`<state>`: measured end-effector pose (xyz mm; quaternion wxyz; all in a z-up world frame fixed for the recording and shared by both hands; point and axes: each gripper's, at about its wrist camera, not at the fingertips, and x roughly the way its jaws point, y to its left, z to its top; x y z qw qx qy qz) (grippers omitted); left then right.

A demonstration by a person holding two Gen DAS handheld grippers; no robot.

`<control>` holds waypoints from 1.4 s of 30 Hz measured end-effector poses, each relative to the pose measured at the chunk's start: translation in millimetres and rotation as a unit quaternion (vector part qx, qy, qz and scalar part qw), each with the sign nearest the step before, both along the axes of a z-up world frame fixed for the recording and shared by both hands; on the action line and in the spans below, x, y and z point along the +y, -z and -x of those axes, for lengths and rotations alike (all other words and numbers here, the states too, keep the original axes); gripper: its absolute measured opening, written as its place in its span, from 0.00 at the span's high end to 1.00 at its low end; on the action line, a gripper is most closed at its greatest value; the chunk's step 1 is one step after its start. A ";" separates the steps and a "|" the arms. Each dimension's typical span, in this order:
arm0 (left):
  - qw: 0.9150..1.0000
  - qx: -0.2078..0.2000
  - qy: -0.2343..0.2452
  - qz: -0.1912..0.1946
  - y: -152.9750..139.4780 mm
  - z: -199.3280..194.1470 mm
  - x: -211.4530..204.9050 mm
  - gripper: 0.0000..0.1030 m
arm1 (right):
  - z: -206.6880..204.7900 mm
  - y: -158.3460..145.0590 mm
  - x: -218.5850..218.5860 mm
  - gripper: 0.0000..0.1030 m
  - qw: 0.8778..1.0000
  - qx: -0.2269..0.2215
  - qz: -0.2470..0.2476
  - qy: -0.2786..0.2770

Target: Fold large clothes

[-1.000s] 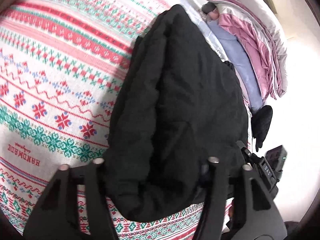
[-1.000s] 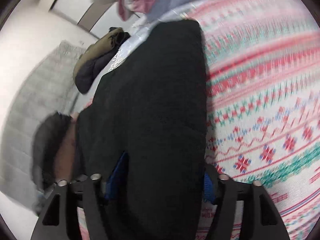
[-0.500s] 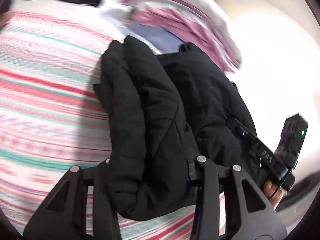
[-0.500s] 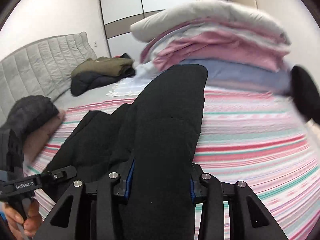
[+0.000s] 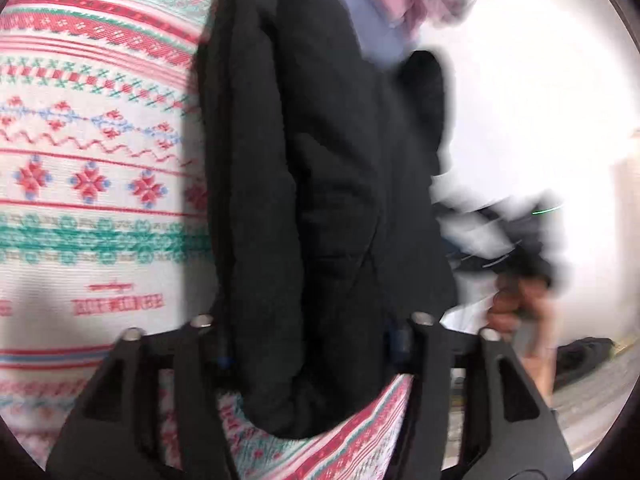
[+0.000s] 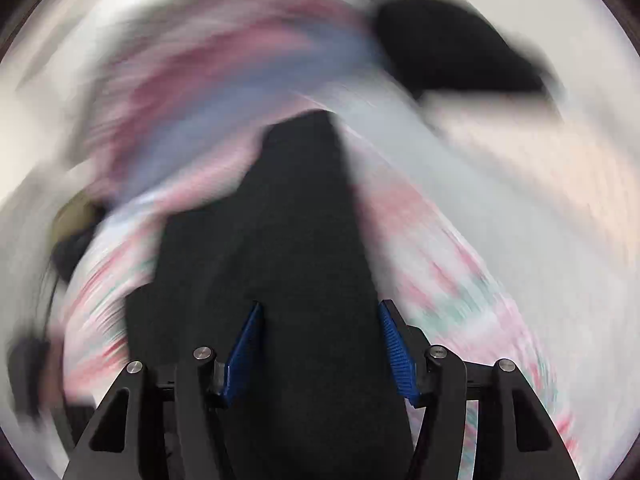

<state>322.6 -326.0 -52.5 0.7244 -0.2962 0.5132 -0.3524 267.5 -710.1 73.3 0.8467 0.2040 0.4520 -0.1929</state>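
- Left wrist view: the left gripper (image 5: 308, 360) has a thick fold of the black jacket (image 5: 320, 184) between its fingers (image 5: 192, 364); the jaws are opening, with the cloth filling the gap so fully that I cannot tell whether the pads still press it.
- The jacket lies lengthwise along the near edge of the patterned blanket (image 5: 92, 184), a red, green and white knit-style cover spread over the bed.
- Left of the jacket the blanket is flat and bare — wide open room on that side.
- Right of the jacket the bed's edge drops away to a pale floor (image 5: 520, 100); the jacket's right side hangs close to that edge.
- Beyond the jacket's far end sits a blurred stack of pink and blue bedding (image 5: 384, 4), closing off the room that way.
- Only this view shows a person's hand (image 5: 516, 304), blurred, near the bed's edge at right.
- Right wrist view: heavily smeared — the right gripper (image 6: 320, 344) has the jacket (image 6: 288, 264) between its blue pads (image 6: 394, 344), jaws opening, a sliver of gap showing at each pad.
- Only this view shows the pads clearly; the blanket (image 6: 440, 264) and bedding (image 6: 224, 92) are streaks of colour, their edges not readable.
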 end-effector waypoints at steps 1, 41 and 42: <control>1.000 -0.019 0.007 -0.009 -2.2 0.5 1.2 0.41 | 13.6 13.8 -22.1 0.25 0.998 -0.016 -0.037 0.037; 0.899 -0.276 -0.064 -0.335 -159.0 220.9 188.5 0.12 | 292.6 -3.2 389.1 0.18 0.973 -0.146 0.167 0.066; 0.897 -0.281 -0.062 -0.335 -157.9 225.7 187.8 0.12 | 296.3 0.8 388.9 0.18 0.972 -0.149 0.170 0.067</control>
